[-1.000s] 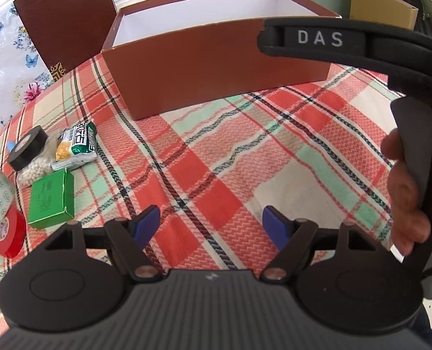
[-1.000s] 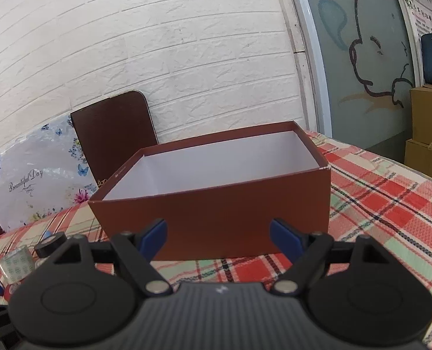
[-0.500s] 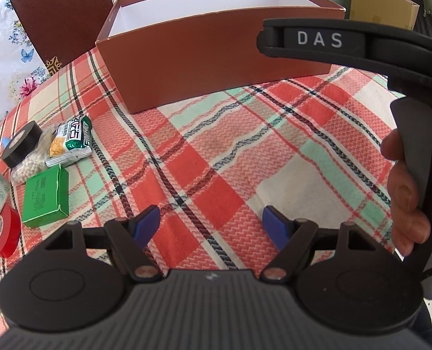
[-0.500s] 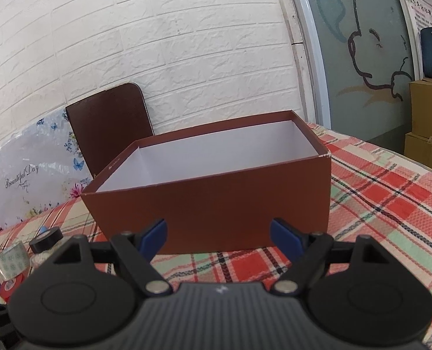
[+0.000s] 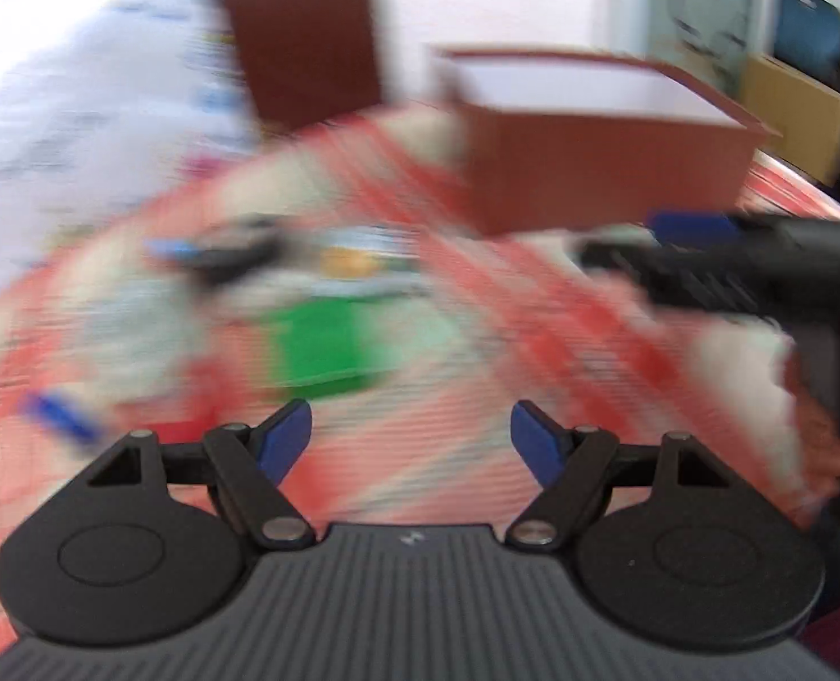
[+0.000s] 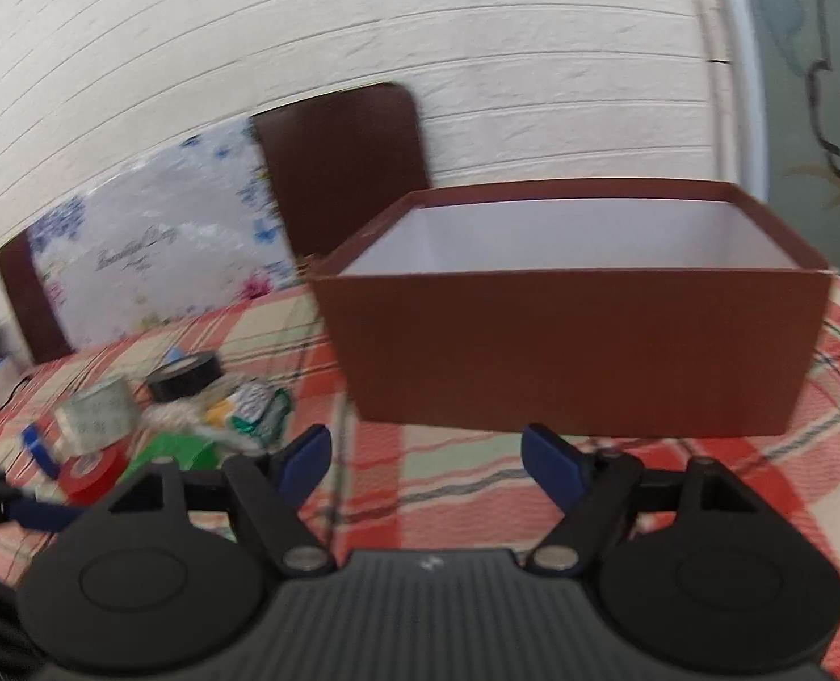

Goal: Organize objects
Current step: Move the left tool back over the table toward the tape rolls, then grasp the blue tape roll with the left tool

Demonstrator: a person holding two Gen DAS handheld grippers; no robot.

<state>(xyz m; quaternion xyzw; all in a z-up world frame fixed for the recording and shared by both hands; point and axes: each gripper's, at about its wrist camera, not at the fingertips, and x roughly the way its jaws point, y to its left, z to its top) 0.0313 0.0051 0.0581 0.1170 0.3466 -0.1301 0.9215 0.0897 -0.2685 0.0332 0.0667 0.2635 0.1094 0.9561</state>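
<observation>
While the left wrist view is smeared with blur, the right wrist view stays fairly sharp, and this is how things stand:

Box: a brown cardboard box [image 6: 584, 352] with a white inside, open at the top, nothing visible in it; it stands upright on the worktop [image 6: 533, 488], towards the right and far side.
Worktop cover: a checked cloth in red, cream and pale green with dark lines.
Loose things: a cluster to the left of the box, well apart from it.
Black tape roll [image 6: 184, 377]: lying flat, at the far edge of the cluster.
Patterned tape roll [image 6: 97, 415]: pale, with small green marks, left of the black one.
Red tape roll [image 6: 92, 471]: nearest the camera, just in front of the patterned roll.
Green packet [image 5: 320, 343]: flat, bright green, in the middle of the cluster.
Snack bag [image 6: 252, 406]: silvery and green with an orange patch, just beside the black roll.
Writing: a flowered board [image 6: 153, 261] against the brick wall carries script lettering, too soft to read for certain; labels on the packets are illegible.
Left tool [image 5: 411, 440]: released, blue pads apart over bare cloth, nothing between them.
Right tool [image 6: 425, 462]: released, though its jaws have just been narrowing; nothing lies between them.
</observation>
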